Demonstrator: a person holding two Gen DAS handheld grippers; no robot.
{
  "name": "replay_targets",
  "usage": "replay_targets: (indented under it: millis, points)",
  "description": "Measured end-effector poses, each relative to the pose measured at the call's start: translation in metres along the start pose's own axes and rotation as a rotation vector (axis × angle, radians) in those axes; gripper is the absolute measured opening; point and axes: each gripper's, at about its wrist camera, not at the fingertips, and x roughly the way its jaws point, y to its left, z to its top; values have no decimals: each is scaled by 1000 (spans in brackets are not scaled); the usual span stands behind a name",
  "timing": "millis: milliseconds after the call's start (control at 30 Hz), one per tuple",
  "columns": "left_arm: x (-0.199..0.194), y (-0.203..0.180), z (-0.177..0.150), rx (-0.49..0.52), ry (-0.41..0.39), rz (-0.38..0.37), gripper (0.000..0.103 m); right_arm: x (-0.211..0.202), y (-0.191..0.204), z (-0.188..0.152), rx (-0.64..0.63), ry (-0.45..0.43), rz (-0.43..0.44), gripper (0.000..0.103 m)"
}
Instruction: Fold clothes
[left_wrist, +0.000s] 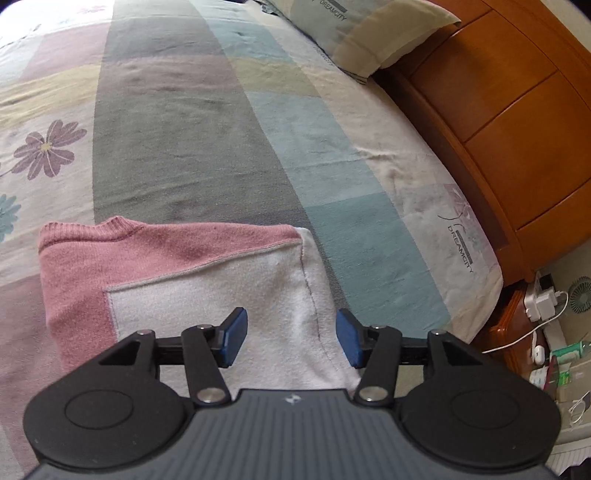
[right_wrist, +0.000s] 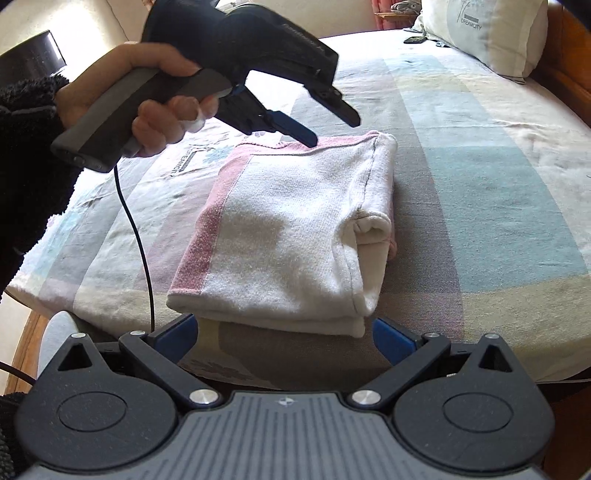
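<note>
A pink and white knitted sweater (left_wrist: 207, 280) lies folded into a thick rectangle on the patchwork bedsheet (left_wrist: 184, 129). My left gripper (left_wrist: 291, 321) hovers over its white panel, open, with nothing between the blue pads. In the right wrist view a person's hand (right_wrist: 155, 122) holds that left gripper (right_wrist: 332, 129) just above the far pink edge of the sweater (right_wrist: 288, 229). My right gripper (right_wrist: 284, 328) stands wide open at the sweater's near folded edge, one finger off each corner, with no pad pressing the cloth.
A pillow (left_wrist: 369, 29) lies at the head of the bed against the wooden headboard (left_wrist: 498, 129). A nightstand (left_wrist: 517, 332) with chargers and cables stands beside the bed. A black cable (right_wrist: 136, 236) hangs from the left gripper's handle. A dark phone-like object (right_wrist: 415, 40) lies near the pillow (right_wrist: 480, 33).
</note>
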Motion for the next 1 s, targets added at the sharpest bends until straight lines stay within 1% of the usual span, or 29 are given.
replay_targets:
  millis: [67,167,233,300,433,500,567,633,700,900,1000]
  points:
    - [-8,8,-19,38,-5,27,58,-2,-3,-1,10,-15,12,103]
    - [-17,22,-46,62,-27,53,60,-5,-10,-2,34,-50,29,103]
    - [-26,20,-70,95,-64,76,63,-6,-16,-1,53,-79,29,103]
    - [-34,12,-95,159,-111,109,64,-6,-22,-1,75,-95,21,103]
    - [-48,-14,-149,434,-201,205,76,-5,-32,-5,118,-103,11,103]
    - [-51,-24,-174,575,-218,266,78,-5,-37,-6,139,-102,1,103]
    - [-50,-27,-191,650,-194,309,78,-4,-41,-7,158,-100,-14,103]
    - [-46,-25,-208,708,-154,340,78,-3,-44,-7,170,-95,-27,103]
    - [-41,-22,-218,745,-137,375,78,-1,-44,-6,173,-90,-36,103]
    - [-26,-14,-224,789,-167,442,80,0,-34,-1,165,-94,-57,103]
    - [-28,-12,-233,881,-174,460,80,-5,-28,-1,154,-105,-65,103]
